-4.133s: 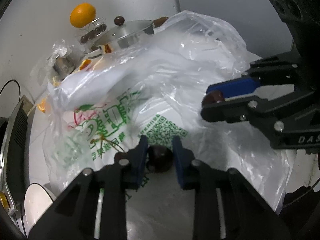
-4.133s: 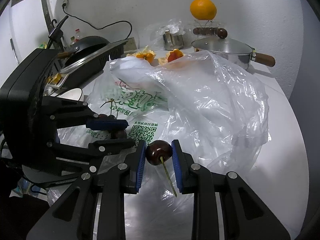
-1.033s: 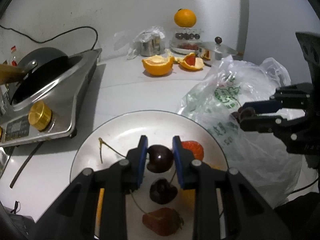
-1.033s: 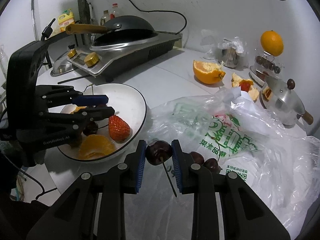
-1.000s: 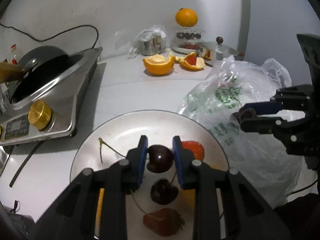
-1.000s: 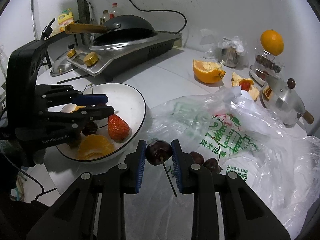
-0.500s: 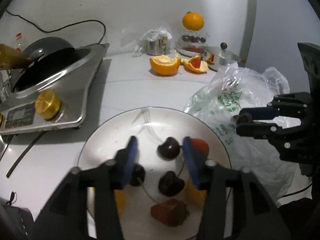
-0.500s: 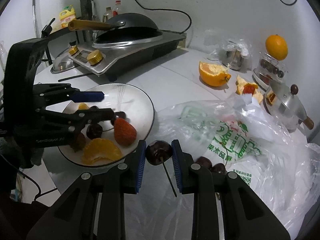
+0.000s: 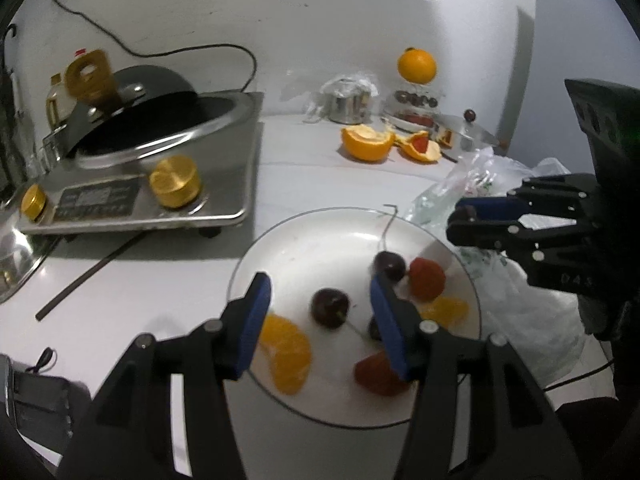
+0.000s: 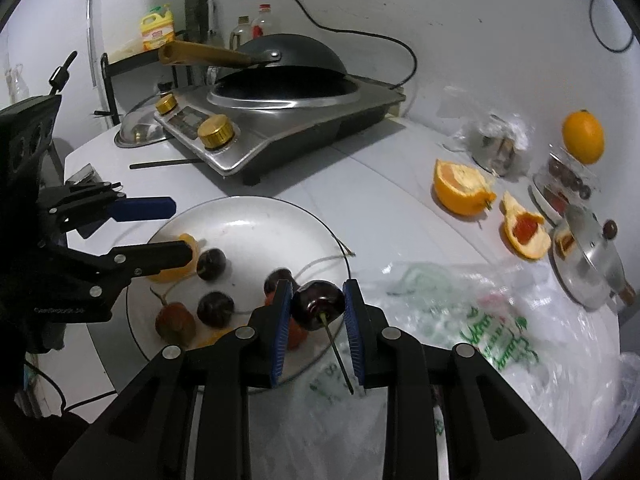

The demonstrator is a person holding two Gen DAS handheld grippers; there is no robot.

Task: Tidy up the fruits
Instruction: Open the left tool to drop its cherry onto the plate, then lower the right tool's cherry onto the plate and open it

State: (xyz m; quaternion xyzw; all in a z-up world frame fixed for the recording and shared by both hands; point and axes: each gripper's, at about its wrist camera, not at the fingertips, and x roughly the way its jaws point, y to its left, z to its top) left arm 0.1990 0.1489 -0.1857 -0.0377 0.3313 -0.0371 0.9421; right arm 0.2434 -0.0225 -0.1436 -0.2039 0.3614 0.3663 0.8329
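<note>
Left tongs (image 9: 320, 302) pad hides part of one cherry (image 9: 374, 328) and the strawberry (image 9: 378, 368) at 5 o'clock on the plate (image 9: 320, 240). Plastic bag (image 10: 500, 340) print motion-blurred, unreadable. Right tongs (image 10: 316, 306) cover a red fruit (image 10: 296, 330). Jar (image 10: 568, 176) contents too small.

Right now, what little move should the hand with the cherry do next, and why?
Probably carry the cherry a little further left over the white plate and then let go. The right hand-held gripper is shut on it just past the plate's near rim, above the plastic bag. The left hand-held gripper is open and empty, and other cherries already lie on the plate.
</note>
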